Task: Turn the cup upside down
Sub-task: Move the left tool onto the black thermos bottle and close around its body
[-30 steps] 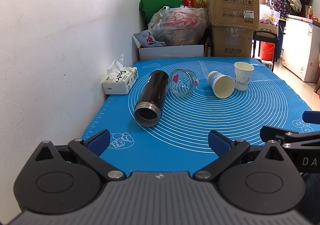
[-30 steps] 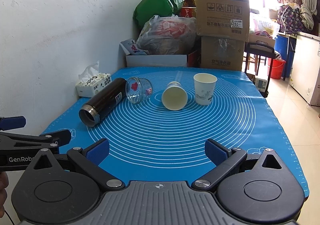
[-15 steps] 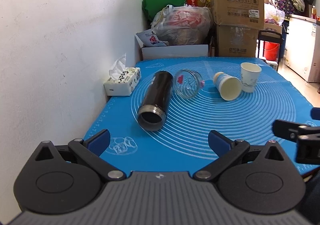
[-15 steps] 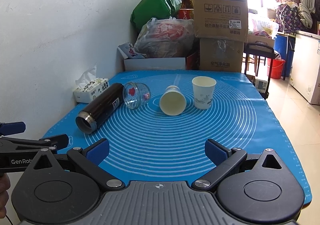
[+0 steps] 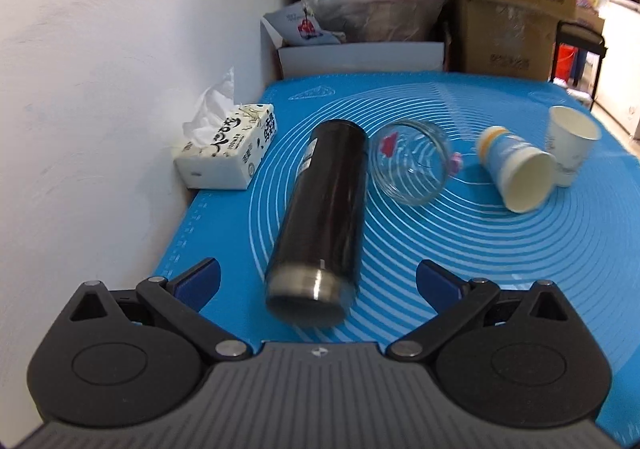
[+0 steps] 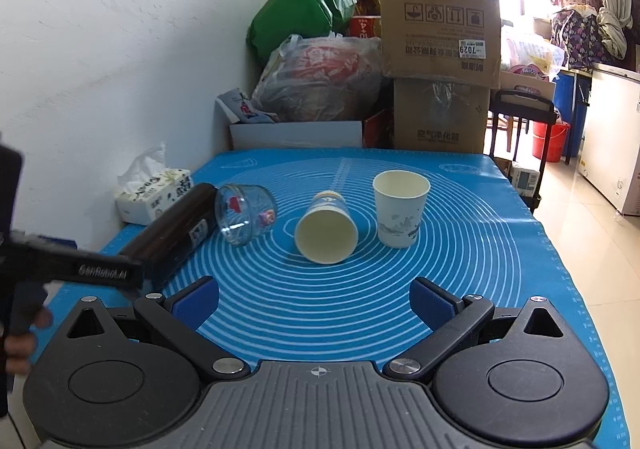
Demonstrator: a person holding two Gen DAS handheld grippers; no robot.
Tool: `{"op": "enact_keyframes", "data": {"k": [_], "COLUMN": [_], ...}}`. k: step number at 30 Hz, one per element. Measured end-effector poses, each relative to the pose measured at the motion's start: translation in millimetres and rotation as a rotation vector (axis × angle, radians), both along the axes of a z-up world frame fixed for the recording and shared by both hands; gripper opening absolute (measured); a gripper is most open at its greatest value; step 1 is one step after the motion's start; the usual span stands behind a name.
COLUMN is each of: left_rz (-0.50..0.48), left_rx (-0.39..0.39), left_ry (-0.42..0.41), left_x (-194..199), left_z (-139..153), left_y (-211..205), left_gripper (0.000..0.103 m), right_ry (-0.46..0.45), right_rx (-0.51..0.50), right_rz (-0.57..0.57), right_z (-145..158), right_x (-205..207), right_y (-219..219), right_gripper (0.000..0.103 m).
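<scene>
A black thermos cup point(image 5: 320, 213) lies on its side on the blue mat point(image 5: 520, 269), open mouth toward me; it also shows in the right wrist view point(image 6: 176, 233). A glass jar point(image 5: 412, 169) point(image 6: 244, 215) lies on its side beside it. A paper cup point(image 5: 516, 173) point(image 6: 326, 227) lies on its side, and another paper cup point(image 5: 570, 145) point(image 6: 400, 209) stands upright. My left gripper point(image 5: 318, 283) is open, its jaws either side of the thermos mouth, not touching. My right gripper point(image 6: 316, 299) is open and empty over the mat's near part.
A tissue box point(image 5: 228, 149) sits by the white wall point(image 5: 100, 89) at the mat's left edge. Cardboard boxes point(image 6: 440, 29), bags and a white box point(image 6: 296, 133) stand behind the table. The left gripper's body point(image 6: 72, 269) shows at the right wrist view's left edge.
My left gripper has moved forward toward the thermos, which now lies between its open jaws. My right gripper has moved slightly forward. Nothing on the mat has moved.
</scene>
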State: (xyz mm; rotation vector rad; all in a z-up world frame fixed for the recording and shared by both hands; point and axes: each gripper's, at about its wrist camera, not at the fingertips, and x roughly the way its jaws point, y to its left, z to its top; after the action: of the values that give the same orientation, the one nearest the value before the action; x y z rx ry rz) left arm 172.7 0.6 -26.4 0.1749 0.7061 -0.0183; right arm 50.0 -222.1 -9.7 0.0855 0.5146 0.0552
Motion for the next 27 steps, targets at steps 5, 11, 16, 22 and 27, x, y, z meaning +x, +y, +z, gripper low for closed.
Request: {"op": "enact_keyframes", "data": {"k": [5,11,16,22,27], "left_rz": [-0.004,0.009,0.023,0.01,0.033], "left_rx": [0.008,0.024,0.049,0.036,0.058], "left_ry": [0.099,0.202,0.281,0.275,0.246], "left_x": [49,89,111,106,94], "left_z": [-11,-25,-35,-37,-33], "left_y": [-4,-7,-6,-2,-7], "left_gripper": [0.102,0.102,0.071,0.07,0.069], "right_ry": [0.038,0.079,0.095,0.096,0.091], "right_rx": [0.013,0.03,0.048,0.05,0.042], "right_rz": [-0.004,0.003,0.007,0.005,-0.004], "right_z": [-14,-29,-34,-35,-33], "right_x": [27,43,45,45,44], "right_y": [-9,-18,-23,-24,-24], "right_gripper": [0.103,0.103,0.103,0.103,0.103]}}
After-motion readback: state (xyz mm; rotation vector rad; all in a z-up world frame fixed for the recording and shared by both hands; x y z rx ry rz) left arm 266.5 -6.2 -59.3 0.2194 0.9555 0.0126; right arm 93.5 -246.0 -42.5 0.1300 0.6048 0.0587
